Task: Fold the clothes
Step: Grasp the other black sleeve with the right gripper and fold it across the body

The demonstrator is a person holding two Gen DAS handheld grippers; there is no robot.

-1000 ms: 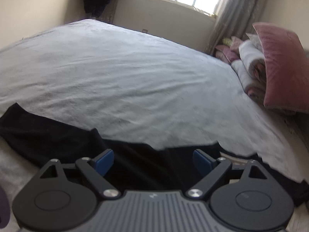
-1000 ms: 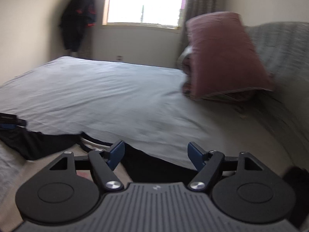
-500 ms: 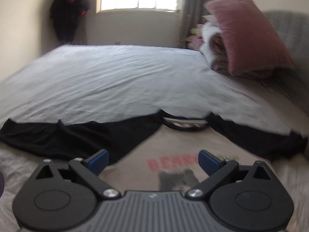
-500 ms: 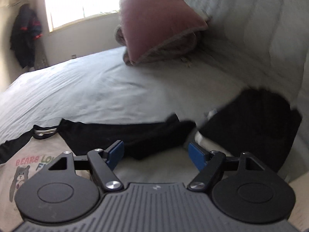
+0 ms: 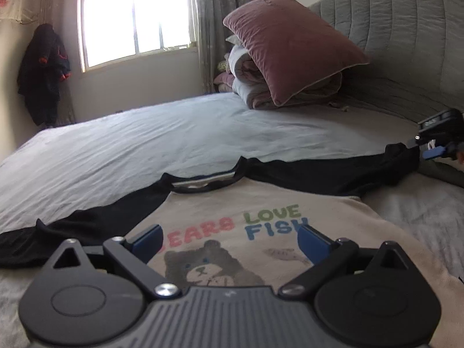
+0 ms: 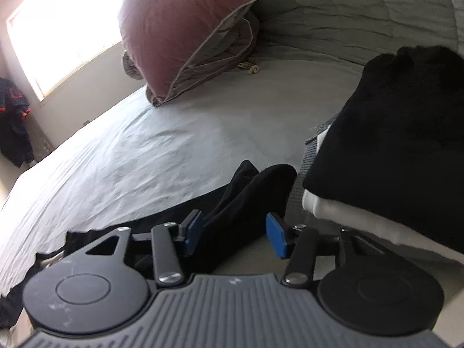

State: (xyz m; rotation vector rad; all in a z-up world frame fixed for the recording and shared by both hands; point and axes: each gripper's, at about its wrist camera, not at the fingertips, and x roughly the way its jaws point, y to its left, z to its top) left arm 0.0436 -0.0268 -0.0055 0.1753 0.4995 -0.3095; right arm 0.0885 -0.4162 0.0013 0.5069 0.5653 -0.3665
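Note:
A beige T-shirt [image 5: 261,203] with black sleeves and a bear print reading "BEARS LOVE FISH" lies flat, front up, on the bed. My left gripper [image 5: 230,240] hovers open over its chest print, holding nothing. The shirt's right black sleeve [image 6: 246,197] runs between the blue pads of my right gripper [image 6: 235,232], whose jaws are partly drawn in around it with a gap still showing. In the left wrist view the right gripper [image 5: 435,148] sits at the cuff of that sleeve [image 5: 333,174]. The left sleeve [image 5: 72,229] lies spread out flat.
A pink pillow [image 5: 290,46] leans on rolled quilts by the grey headboard [image 5: 406,29]. A folded stack [image 6: 391,145], black on white, sits right beside the right gripper. The pale sheet [image 5: 145,145] stretches toward the window; a dark jacket [image 5: 43,72] hangs on the wall.
Both grippers swung right: the left now faces the shirt's chest print, the right moved onto the right sleeve cuff. The right jaws have narrowed around the sleeve.

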